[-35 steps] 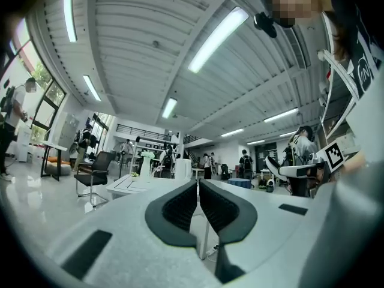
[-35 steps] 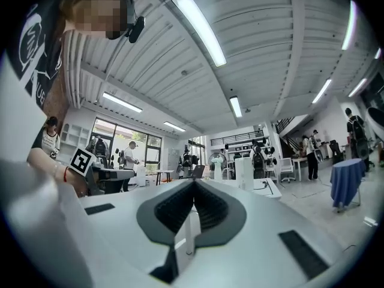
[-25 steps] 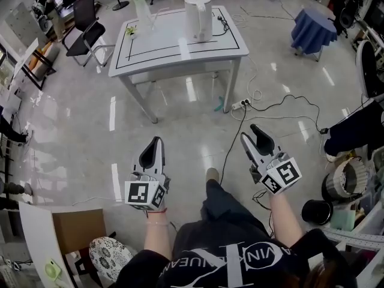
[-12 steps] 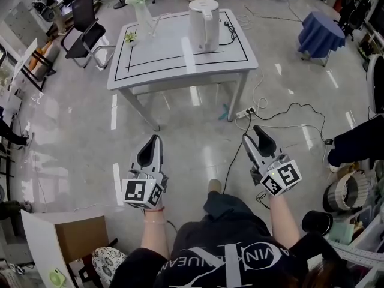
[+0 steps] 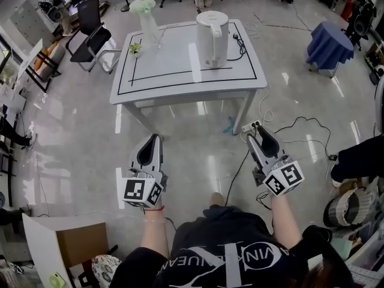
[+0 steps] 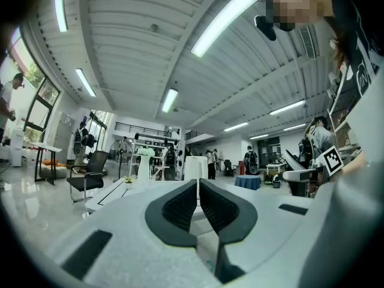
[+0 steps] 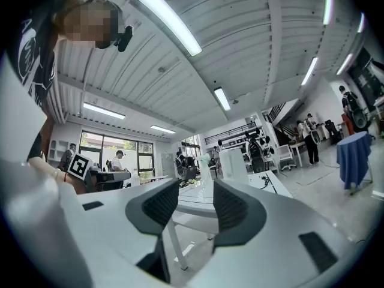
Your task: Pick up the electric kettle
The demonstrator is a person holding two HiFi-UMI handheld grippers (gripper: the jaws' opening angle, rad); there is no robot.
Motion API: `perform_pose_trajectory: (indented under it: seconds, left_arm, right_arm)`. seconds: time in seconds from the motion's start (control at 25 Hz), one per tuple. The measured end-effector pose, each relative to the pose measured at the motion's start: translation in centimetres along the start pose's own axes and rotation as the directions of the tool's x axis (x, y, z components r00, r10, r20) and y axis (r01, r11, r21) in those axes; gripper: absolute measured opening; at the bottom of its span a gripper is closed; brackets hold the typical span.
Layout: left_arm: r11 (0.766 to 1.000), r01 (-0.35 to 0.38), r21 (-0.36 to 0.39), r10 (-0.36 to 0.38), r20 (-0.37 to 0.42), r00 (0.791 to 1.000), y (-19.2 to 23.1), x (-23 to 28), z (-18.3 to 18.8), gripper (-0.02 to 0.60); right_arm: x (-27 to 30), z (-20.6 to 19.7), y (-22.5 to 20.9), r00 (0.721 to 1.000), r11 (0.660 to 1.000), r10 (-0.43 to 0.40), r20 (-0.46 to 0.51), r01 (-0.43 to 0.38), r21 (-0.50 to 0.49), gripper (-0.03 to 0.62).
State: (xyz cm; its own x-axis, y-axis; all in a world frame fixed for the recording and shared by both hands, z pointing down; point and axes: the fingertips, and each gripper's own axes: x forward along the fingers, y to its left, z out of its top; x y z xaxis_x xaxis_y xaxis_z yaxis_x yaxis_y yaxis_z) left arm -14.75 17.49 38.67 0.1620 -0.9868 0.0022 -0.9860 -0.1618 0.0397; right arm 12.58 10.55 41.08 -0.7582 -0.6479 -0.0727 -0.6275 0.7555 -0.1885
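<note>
The white electric kettle (image 5: pixel 213 38) stands upright on the far right part of a white table (image 5: pixel 180 80) with a black line round its top. It also shows far ahead as the kettle (image 6: pixel 195 168) and the kettle (image 7: pixel 230 164) in the two gripper views. My left gripper (image 5: pixel 150 152) is held level over the floor well short of the table. Its pads are almost together at the left gripper (image 6: pixel 197 197), with nothing between them. My right gripper (image 5: pixel 261 138) is beside it, also short of the table. The right gripper (image 7: pixel 195 206) has parted jaws and holds nothing.
A vase of pale flowers (image 5: pixel 146 14) and a small plant (image 5: pixel 135 48) stand at the table's far left. The kettle's cord (image 5: pixel 240 44) lies behind it. A power strip with cables (image 5: pixel 252 126) lies on the floor by the table leg. Chairs (image 5: pixel 93 32), a blue-draped table (image 5: pixel 330 47) and a cardboard box (image 5: pixel 78 245) stand around.
Both grippers have moved forward across the floor toward the table. The table and kettle now sit lower and larger in the head view.
</note>
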Motion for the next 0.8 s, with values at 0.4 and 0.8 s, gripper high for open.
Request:
perform_pose_trajectory:
  seconds: [0.4, 0.8]
  left_arm:
    - [1.000, -0.013, -0.015, 0.013, -0.001, 1.000, 0.7, 2.9, -0.5, 0.018]
    - [0.999, -0.021, -0.035, 0.019, -0.053, 0.998, 2.0, 5.0, -2.0, 0.018]
  right_arm:
    - [2.1, -0.1, -2.3, 1.000, 1.000, 0.014, -0.009, -0.014, 0.000, 0.160]
    - [4.5, -1.2, -3.7, 1.000, 0.998, 0.015, -0.023, -0.014, 0.053, 0.160]
